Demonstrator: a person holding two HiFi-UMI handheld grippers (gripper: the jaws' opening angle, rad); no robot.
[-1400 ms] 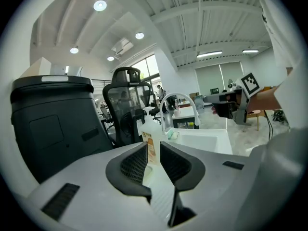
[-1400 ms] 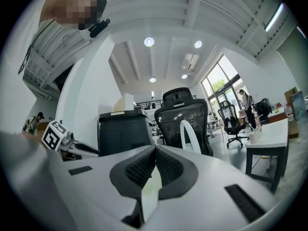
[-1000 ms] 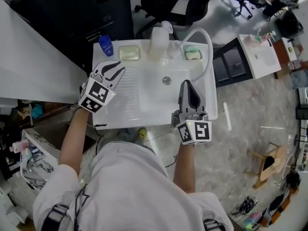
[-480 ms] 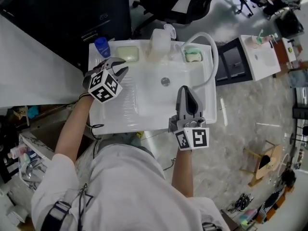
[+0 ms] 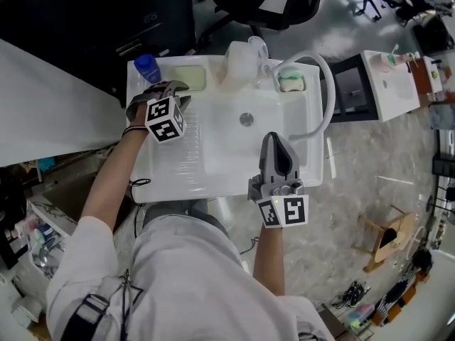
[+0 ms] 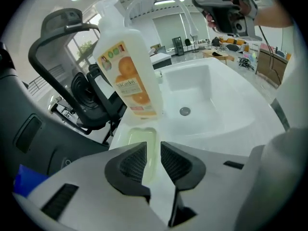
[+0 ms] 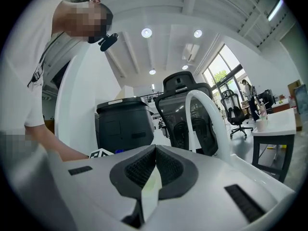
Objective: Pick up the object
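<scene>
- Two grippers are over the white sink (image 6: pixel 226 105). The left gripper (image 6: pixel 153 149) hangs just above the pale yellow soap bar (image 6: pixel 137 137), its fingers only narrowly apart with nothing between them.
- The soap bar, likely the object to pick up, lies in a recess on the sink's rim, just beside the orange-labelled detergent bottle (image 6: pixel 129 76).
- That gap looks too narrow for the bar. Descending like this could press the fingertips onto its top instead of straddling it.
- Soap is probably slick, so an off-centre pinch may squirt it into the basin.
- A wide approach might knock the bottle over.
- The right gripper (image 7: pixel 155 153) has its fingers pressed together and holds nothing, near the sink's front edge.
</scene>
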